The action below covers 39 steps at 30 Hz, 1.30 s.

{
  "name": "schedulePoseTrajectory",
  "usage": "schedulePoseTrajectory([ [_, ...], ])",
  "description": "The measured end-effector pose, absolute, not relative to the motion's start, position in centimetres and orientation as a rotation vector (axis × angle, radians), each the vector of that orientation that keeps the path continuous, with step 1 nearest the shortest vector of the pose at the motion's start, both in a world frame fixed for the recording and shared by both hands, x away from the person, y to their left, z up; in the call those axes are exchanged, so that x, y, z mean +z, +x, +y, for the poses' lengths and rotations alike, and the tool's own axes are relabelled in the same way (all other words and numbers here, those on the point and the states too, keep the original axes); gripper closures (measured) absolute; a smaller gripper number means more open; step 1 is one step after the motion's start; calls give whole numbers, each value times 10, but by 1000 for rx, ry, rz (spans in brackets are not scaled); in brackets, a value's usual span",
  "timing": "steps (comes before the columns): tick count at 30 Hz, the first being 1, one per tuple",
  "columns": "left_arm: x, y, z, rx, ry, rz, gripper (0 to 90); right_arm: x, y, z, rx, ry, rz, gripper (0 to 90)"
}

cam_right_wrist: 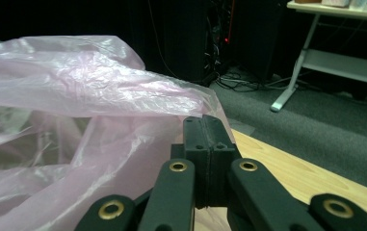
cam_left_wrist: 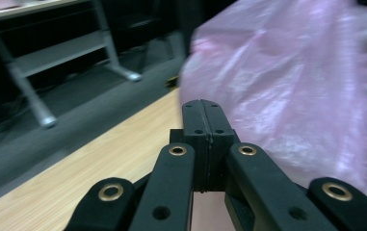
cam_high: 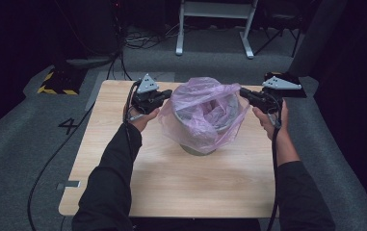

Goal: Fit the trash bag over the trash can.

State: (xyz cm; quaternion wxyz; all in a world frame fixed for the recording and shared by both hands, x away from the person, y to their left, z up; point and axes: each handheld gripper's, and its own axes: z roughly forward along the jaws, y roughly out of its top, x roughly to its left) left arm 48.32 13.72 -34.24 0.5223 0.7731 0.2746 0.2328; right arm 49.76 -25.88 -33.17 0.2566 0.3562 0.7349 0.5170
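Left gripper [cam_high: 164, 96] jaws pressed together, pinching pink bag [cam_high: 203, 113] edge at bin's left side. Bag draped over grey bin [cam_high: 198, 147], mid-table [cam_high: 171, 183]. Right gripper [cam_high: 245, 92] likewise clamped on bag's right edge. Step looks like stretching liner over rim; next calls for even outward-and-down pull, both sides.

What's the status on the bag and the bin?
Left gripper and right gripper shut on pink bag rim, opposite sides. Bag lines grey bin, edges draped outside. Table otherwise bare, nothing in the way.
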Motion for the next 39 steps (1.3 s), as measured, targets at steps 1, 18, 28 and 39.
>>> schedulePoseTrajectory([
  [1,-341,478,139,577,1849,644,785,-333,499,-259,1411,977,1995,900],
  [18,-342,427,129,558,1877,529,248,-330,499,-255,1375,992,2009,900],
  [28,-346,441,128,584,1893,560,731,-328,498,-248,1406,951,2024,900],
  [39,-343,472,131,636,1875,649,899,-332,503,-245,1400,946,2021,899],
])
